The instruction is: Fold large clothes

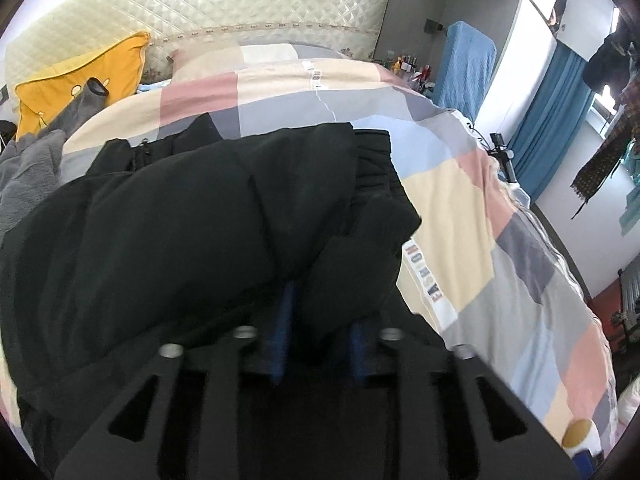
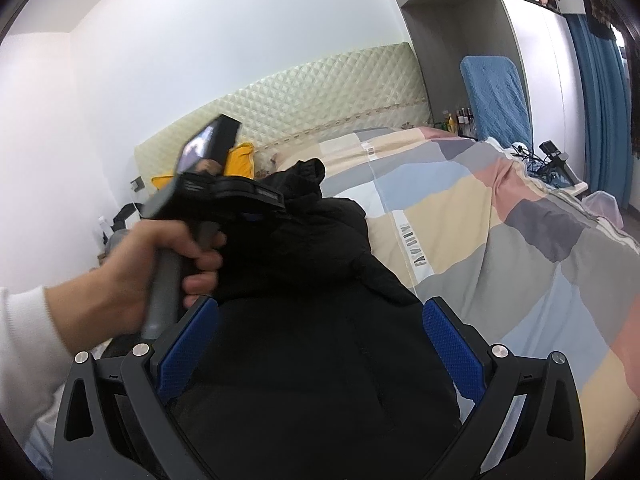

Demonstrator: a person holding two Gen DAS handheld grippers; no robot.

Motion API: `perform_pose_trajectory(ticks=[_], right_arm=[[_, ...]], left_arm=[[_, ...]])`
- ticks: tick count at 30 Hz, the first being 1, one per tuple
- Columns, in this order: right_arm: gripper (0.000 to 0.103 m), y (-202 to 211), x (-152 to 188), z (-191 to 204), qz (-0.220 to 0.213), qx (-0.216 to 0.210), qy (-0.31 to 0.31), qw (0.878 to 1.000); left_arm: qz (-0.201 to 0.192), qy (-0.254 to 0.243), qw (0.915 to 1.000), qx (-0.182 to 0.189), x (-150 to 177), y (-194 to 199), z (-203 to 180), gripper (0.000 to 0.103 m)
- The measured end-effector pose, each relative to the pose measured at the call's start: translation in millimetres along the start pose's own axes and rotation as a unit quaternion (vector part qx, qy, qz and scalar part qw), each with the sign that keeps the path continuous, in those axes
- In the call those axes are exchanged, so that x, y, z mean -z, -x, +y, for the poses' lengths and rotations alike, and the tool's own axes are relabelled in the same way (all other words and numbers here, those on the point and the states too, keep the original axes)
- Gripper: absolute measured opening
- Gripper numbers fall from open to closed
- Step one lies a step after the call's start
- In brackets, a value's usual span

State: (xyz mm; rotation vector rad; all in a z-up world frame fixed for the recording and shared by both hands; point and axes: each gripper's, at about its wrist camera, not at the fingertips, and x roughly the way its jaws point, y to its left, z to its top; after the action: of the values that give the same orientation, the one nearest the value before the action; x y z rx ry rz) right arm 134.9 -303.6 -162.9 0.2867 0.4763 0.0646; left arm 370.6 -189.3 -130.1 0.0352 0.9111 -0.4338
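A bulky black padded jacket [image 1: 200,220] lies bunched on the bed, with a sleeve or flap folded over its body. My left gripper [image 1: 322,332] points down into it, and a lobe of the black fabric sits between its blue pads [image 1: 285,320], which stand somewhat apart. In the right wrist view a hand [image 2: 152,268] holds that left tool by its handle, and its fingers are buried in the jacket [image 2: 312,380]. My right gripper [image 2: 320,344] hovers over the near part of the jacket. It is wide open, and its pads [image 2: 188,344] touch nothing.
The bed carries a patchwork cover [image 1: 460,184] in pink, cream, grey and blue. A yellow pillow [image 1: 80,76] and a grey garment [image 1: 28,176] lie at the left. A quilted headboard [image 1: 240,0] is behind, with bottles [image 1: 408,66] and a blue curtain [image 1: 548,120] to the right.
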Motion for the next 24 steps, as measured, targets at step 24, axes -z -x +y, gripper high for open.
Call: perform_pose_trajectory(ticks=[24], right_arm=[[0.091, -113, -100, 81, -0.005, -0.092, 0.136, 0.986]], left_arm=[[-0.134, 0.066, 0.9800, -0.131, 17, 102, 191, 0.089]])
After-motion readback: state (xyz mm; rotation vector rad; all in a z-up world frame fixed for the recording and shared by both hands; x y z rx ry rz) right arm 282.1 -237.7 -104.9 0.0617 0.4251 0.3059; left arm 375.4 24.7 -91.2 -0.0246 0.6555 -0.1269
